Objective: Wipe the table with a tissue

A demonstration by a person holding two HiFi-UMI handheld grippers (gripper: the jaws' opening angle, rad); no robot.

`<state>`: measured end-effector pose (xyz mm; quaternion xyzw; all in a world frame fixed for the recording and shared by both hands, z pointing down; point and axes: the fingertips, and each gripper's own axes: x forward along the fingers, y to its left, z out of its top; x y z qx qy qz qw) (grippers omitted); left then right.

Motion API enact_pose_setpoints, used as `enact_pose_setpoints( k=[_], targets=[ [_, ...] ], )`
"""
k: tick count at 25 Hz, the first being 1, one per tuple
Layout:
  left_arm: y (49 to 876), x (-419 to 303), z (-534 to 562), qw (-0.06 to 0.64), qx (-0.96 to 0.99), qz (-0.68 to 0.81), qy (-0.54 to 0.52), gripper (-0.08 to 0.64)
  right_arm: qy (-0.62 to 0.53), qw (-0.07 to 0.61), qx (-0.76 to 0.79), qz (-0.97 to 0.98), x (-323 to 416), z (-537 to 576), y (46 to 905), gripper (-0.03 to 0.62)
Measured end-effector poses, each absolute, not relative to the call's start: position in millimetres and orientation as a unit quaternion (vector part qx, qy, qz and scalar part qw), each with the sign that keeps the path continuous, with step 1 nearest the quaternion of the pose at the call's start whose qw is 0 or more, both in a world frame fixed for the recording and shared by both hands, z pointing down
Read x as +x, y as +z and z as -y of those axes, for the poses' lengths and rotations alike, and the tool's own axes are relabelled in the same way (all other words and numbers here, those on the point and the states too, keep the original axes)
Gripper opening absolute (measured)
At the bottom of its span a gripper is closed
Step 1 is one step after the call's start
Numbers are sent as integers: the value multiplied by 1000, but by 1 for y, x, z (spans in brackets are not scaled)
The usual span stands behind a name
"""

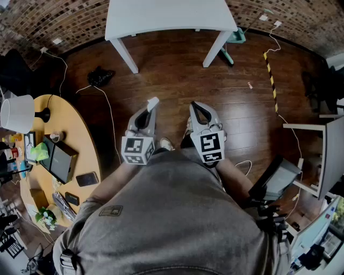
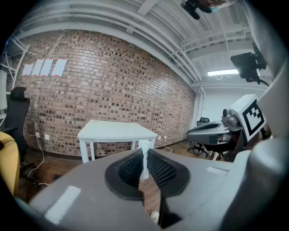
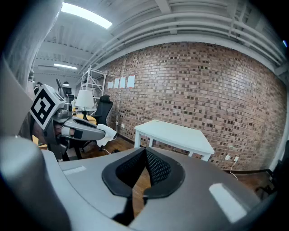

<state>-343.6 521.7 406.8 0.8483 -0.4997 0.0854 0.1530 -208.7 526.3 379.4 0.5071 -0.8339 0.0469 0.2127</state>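
A white table (image 1: 166,16) stands ahead by the brick wall, its top bare; it also shows as the white table (image 2: 116,131) in the left gripper view and the white table (image 3: 174,133) in the right gripper view. My left gripper (image 1: 152,107) is shut on a white tissue (image 1: 153,102), whose strip sticks up between the jaws as the tissue (image 2: 144,155). The tissue (image 3: 106,133) also hangs from the left gripper's tip in the right gripper view. My right gripper (image 1: 194,109) is shut with nothing in it. Both are held at waist height, well short of the table.
Dark wooden floor lies between me and the table. A round yellow table (image 1: 59,161) at my left carries a lamp (image 1: 19,113), tablet and phones. Cables (image 1: 110,123) run over the floor. A desk (image 1: 322,156) and chair stand at right; a black bag (image 1: 100,76) lies left of the white table.
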Motion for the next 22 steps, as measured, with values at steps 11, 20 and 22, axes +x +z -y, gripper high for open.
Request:
enact_pose_setpoints(
  k=[11, 20, 22],
  targets=[
    [403, -309, -444, 150, 846, 503, 93, 25, 49, 201, 507, 836, -172, -448, 377, 14],
    [397, -254, -375, 145, 848, 498, 111, 25, 65, 198, 505, 837, -116, -383, 379, 14],
    [398, -241, -362, 141, 847, 499, 115, 25, 68, 196, 504, 839, -102, -370, 380, 14]
  ],
)
